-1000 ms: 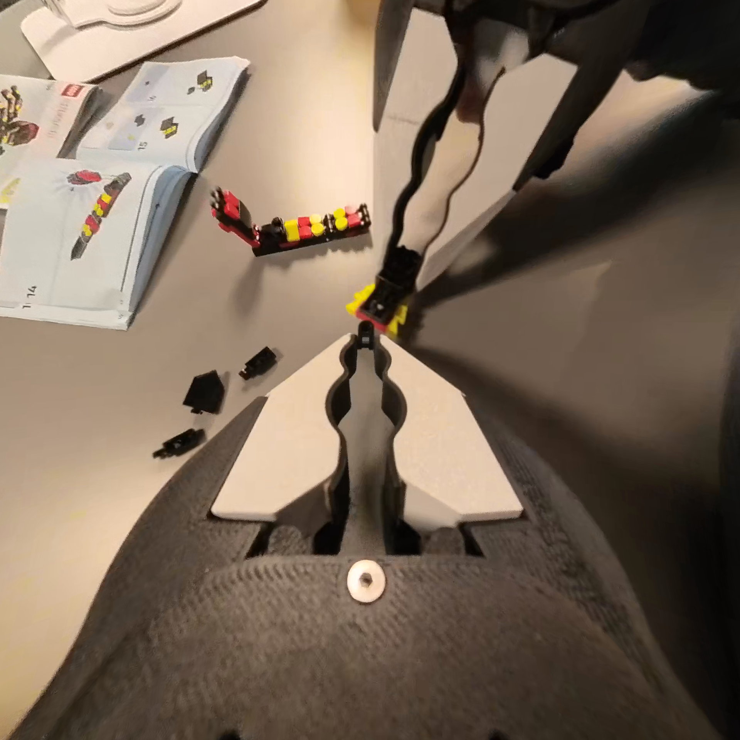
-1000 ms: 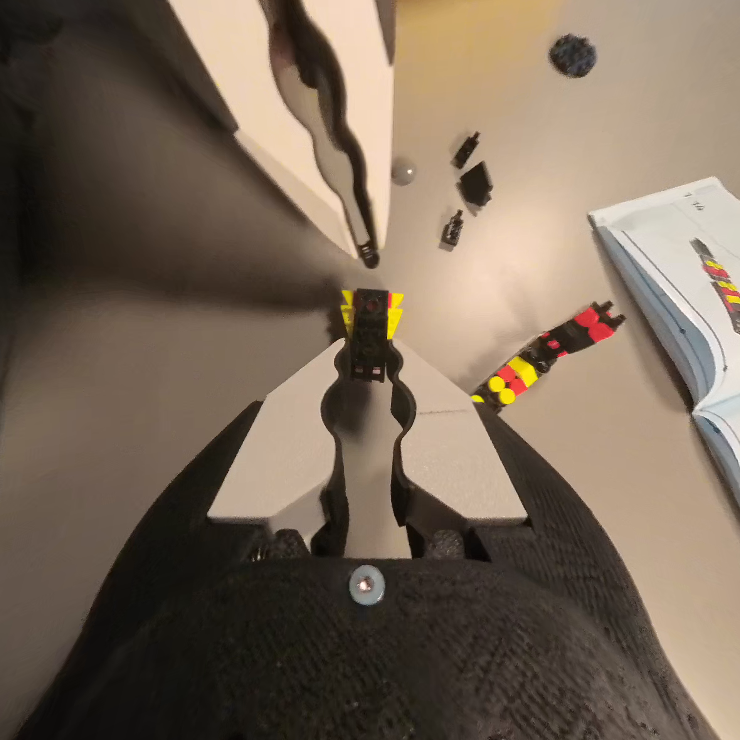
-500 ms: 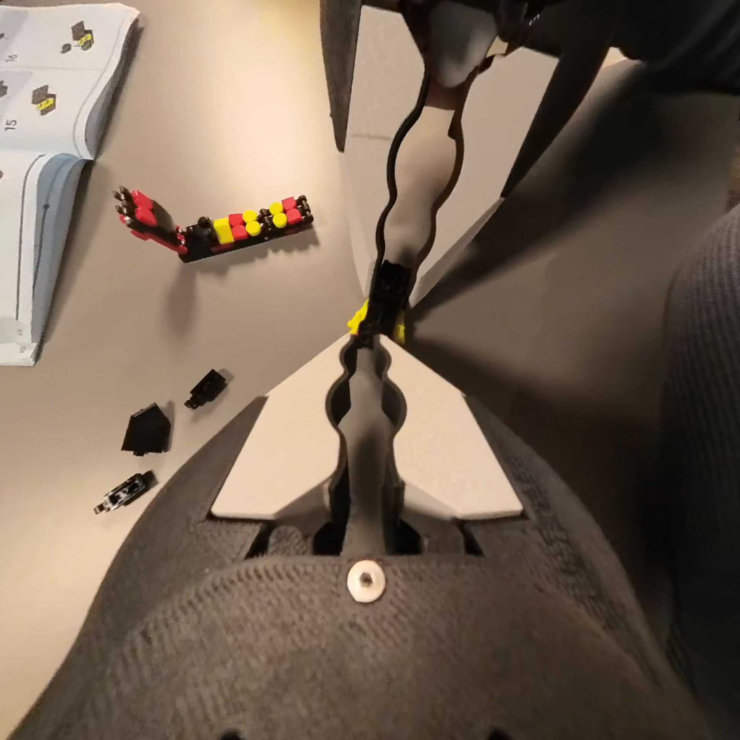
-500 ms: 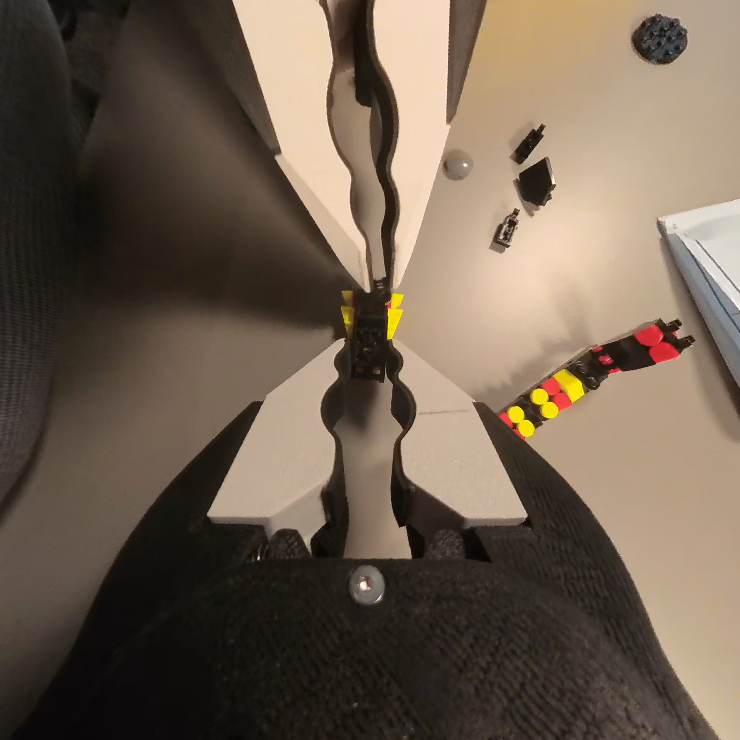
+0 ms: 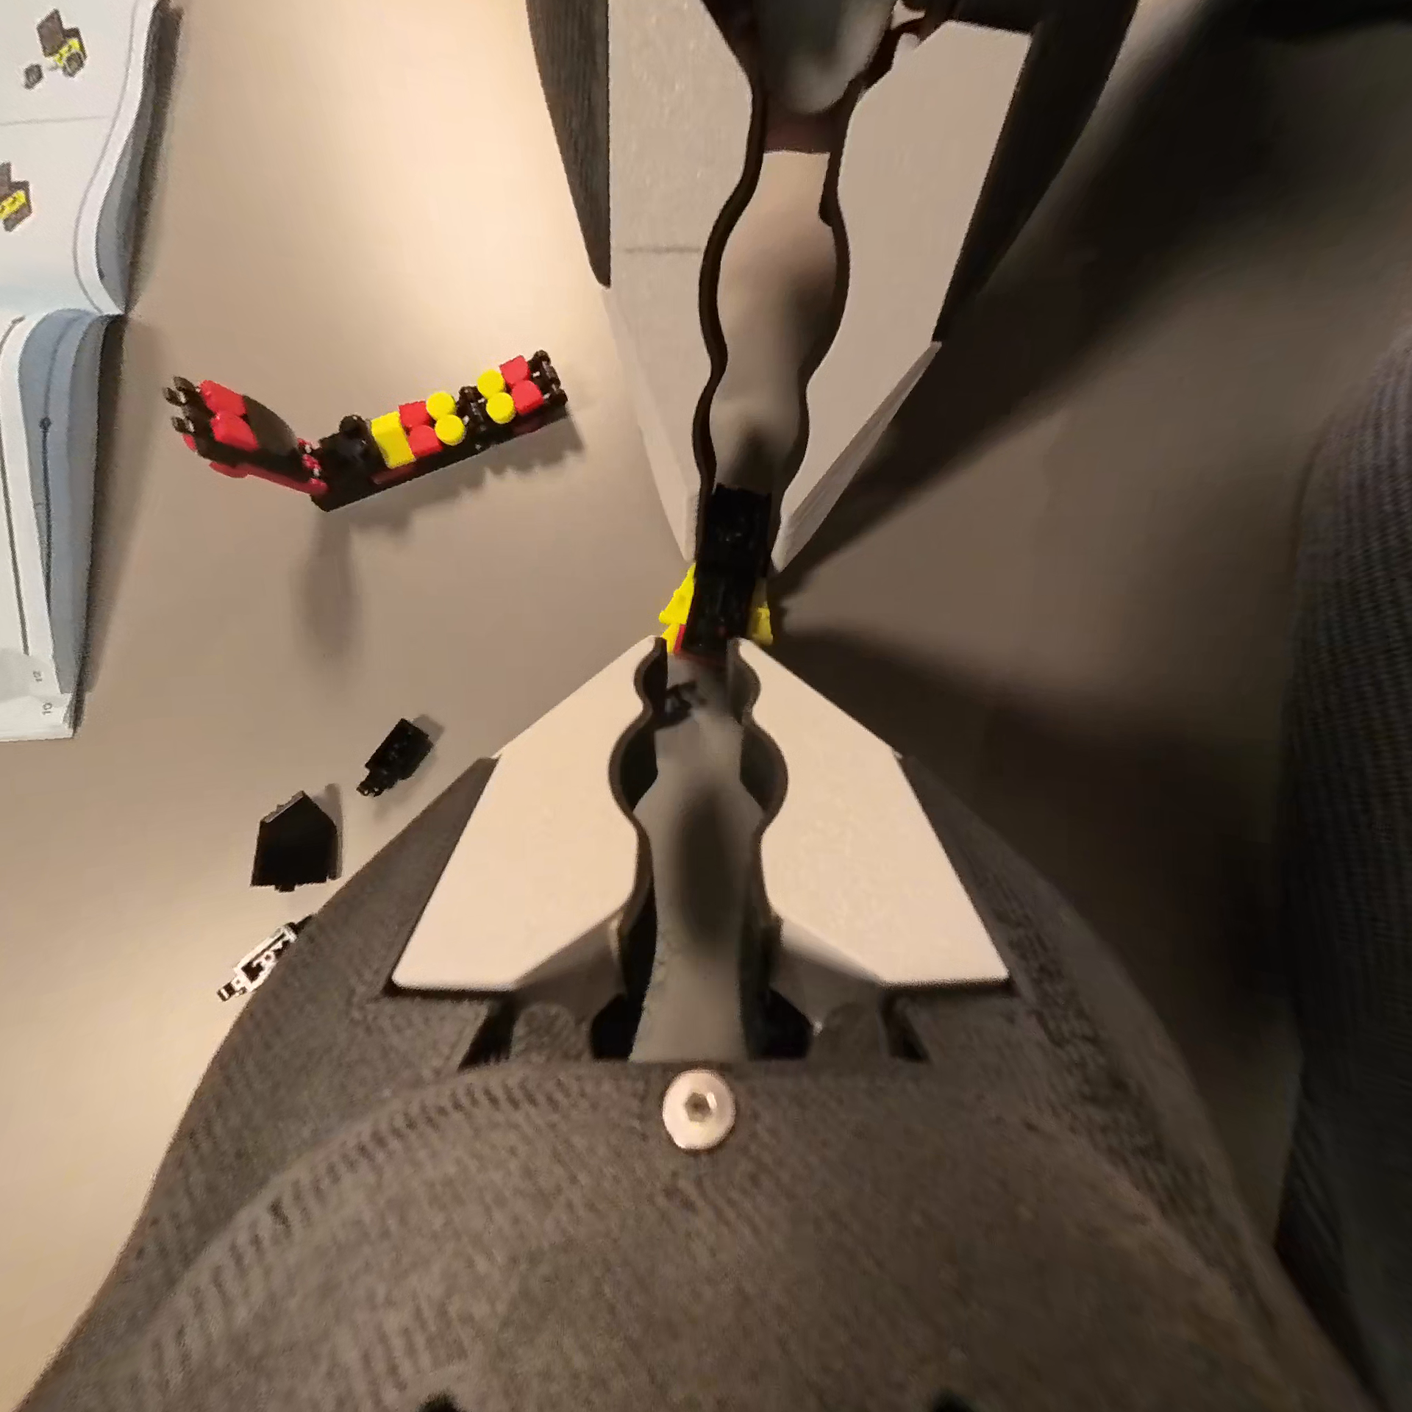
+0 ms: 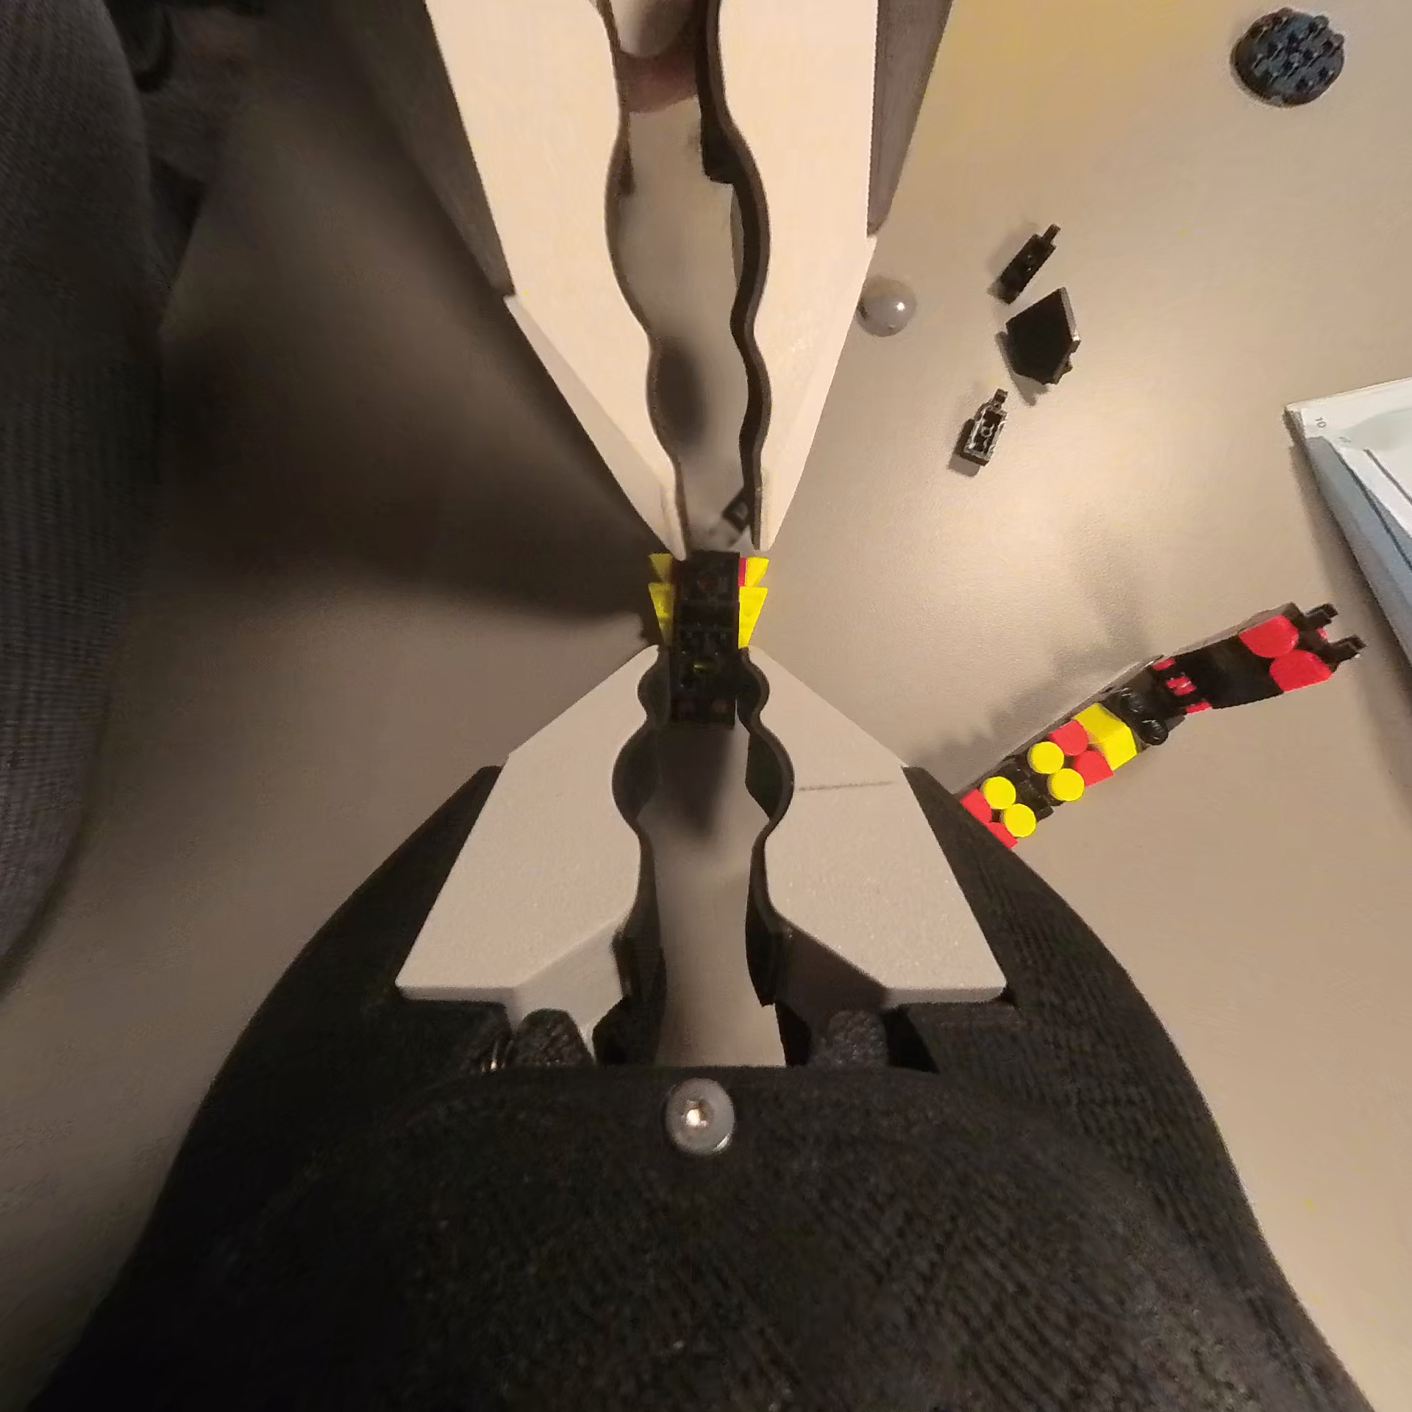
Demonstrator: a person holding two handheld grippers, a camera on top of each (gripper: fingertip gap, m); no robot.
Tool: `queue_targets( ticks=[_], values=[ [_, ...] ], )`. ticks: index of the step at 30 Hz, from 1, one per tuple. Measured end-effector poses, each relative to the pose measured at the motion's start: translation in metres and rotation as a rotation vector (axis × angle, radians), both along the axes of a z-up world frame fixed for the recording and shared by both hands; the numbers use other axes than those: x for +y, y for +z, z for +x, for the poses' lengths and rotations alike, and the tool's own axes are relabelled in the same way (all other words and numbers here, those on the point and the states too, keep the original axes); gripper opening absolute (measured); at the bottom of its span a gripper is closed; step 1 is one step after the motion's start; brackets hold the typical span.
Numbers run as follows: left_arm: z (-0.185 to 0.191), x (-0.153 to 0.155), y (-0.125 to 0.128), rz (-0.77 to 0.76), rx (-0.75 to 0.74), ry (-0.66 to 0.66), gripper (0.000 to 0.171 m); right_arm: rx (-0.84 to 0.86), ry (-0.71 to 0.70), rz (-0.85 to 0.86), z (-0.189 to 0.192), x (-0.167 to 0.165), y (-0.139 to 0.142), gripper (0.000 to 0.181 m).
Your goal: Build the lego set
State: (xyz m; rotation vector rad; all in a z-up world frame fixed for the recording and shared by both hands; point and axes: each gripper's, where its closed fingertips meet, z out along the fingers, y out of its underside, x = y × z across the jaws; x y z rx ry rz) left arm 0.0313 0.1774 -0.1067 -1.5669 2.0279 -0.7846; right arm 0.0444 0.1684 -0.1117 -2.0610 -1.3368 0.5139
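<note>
Two grippers meet tip to tip above the tan table (image 5: 428, 191). Your right gripper (image 6: 704, 672) is squeezed tight on a small black block piece with yellow and red bits (image 6: 707, 626). Your left gripper (image 5: 691, 668) has its fingers only a little apart. A tiny black part (image 5: 678, 699) sits just inside its tips, right up against the end of the piece in your right gripper. I cannot tell if the fingers are really pinching that tiny part.

A long black, red and yellow build (image 5: 367, 439) lies on the table off to one side. Three loose black pieces (image 5: 294, 844) lie near it. The open booklet (image 5: 53, 367) lies at the table's edge. A dark round piece (image 6: 1287, 57) and a small grey knob (image 6: 886, 309) lie farther away.
</note>
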Motion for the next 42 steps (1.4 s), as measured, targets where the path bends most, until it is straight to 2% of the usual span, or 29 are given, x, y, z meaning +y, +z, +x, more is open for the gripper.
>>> queue_targets(
  ticks=[7,13,24,27,35,39,42],
  values=[
    [-0.005,0.006,0.006,-0.017,-0.038,0.071,0.023,-0.006,-0.010,0.000,0.005,0.002,0.000,0.016],
    [-0.012,0.019,-0.005,0.007,0.005,0.182,0.023,-0.024,-0.025,0.005,0.010,0.004,0.000,0.015],
    [-0.013,0.018,-0.008,-0.041,0.005,0.306,0.031,-0.025,-0.041,0.014,0.013,0.007,-0.001,0.015],
    [-0.013,0.019,-0.011,-0.020,0.014,0.323,0.027,-0.005,-0.052,0.023,0.012,0.010,0.001,0.023],
    [-0.012,0.022,-0.012,0.018,0.023,0.337,0.010,0.066,-0.067,0.015,0.006,0.013,0.002,0.028],
    [-0.013,0.022,-0.012,0.047,0.022,0.287,0.007,0.059,-0.057,0.010,0.004,0.013,-0.004,0.032],
    [-0.010,0.022,-0.005,0.096,-0.021,0.219,0.007,0.058,-0.055,0.015,0.004,0.013,-0.005,0.026]
  ],
)
